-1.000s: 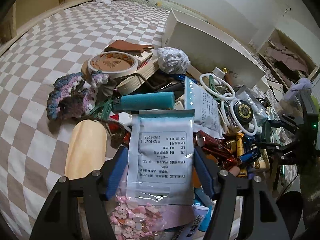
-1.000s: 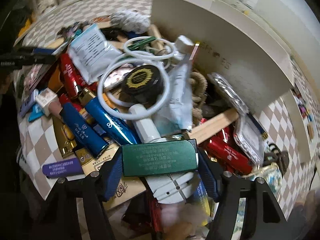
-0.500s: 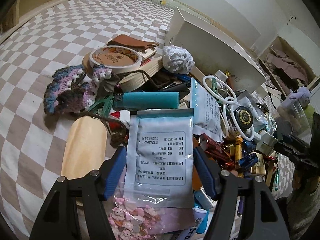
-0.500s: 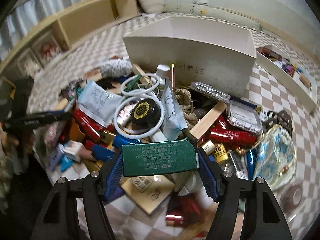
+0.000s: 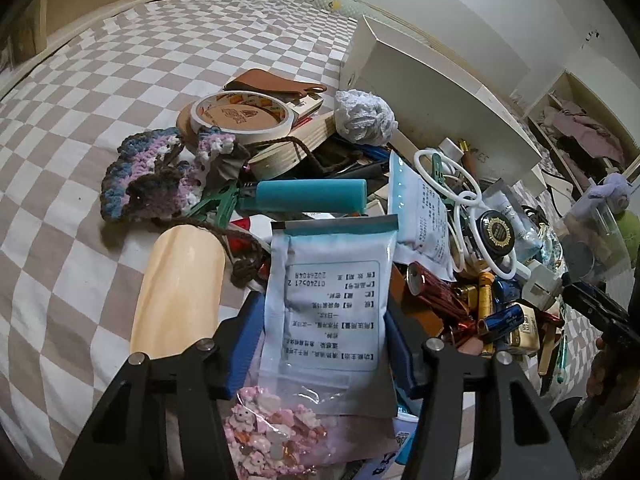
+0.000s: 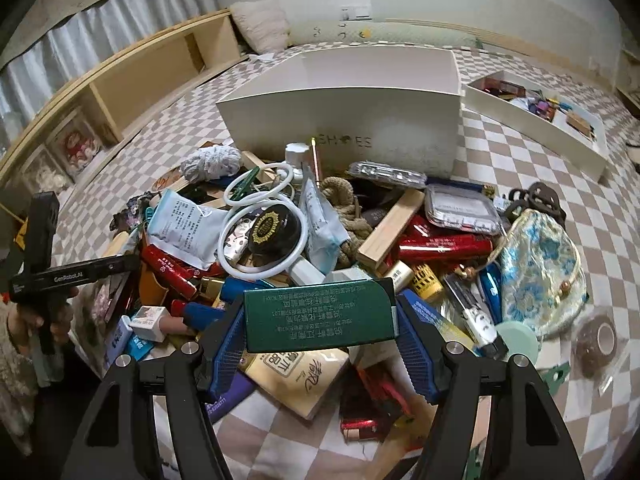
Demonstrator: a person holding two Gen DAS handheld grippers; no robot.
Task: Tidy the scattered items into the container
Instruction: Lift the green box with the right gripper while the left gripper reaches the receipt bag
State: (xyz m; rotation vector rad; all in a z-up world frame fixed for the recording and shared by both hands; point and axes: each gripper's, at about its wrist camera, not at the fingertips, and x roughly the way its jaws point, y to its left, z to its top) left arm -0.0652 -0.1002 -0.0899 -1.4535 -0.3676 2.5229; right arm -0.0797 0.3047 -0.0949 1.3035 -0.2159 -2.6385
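A: What has the left claw [image 5: 326, 336] got?

B: Its blue pads have just been closing, and they now press both edges of a pale blue foil sachet with printed black text [image 5: 332, 308]. Under the sachet lies a clear bag of pink beads [image 5: 276, 436].

A: And the right claw [image 6: 320, 320]?

B: Clamped on a dark green rectangular box with light lettering [image 6: 318, 312], held crosswise between the pads, above the pile.

A: What lies just past them?

B: A heap of clutter on the checked beige-and-white bed cover [image 5: 80, 80]: a cream oval block [image 5: 180, 288] beside the left claw, a teal lighter [image 5: 308, 196], a purple and blue crochet piece [image 5: 160, 172], then a roll of cream tape [image 5: 240, 116] and a grey-white ball of yarn [image 5: 364, 116]. From the right wrist view, red tubes, white rings round a black and gold round tin [image 6: 272, 228], and a blue floral fabric pouch [image 6: 540, 268] off to the right.

A: And the container?

B: The open white cardboard box marked SHOES [image 6: 348, 116] stands at the far edge of the heap, touching it. A shallow white tray [image 6: 540, 120] with small things in it lies beyond, to the right.
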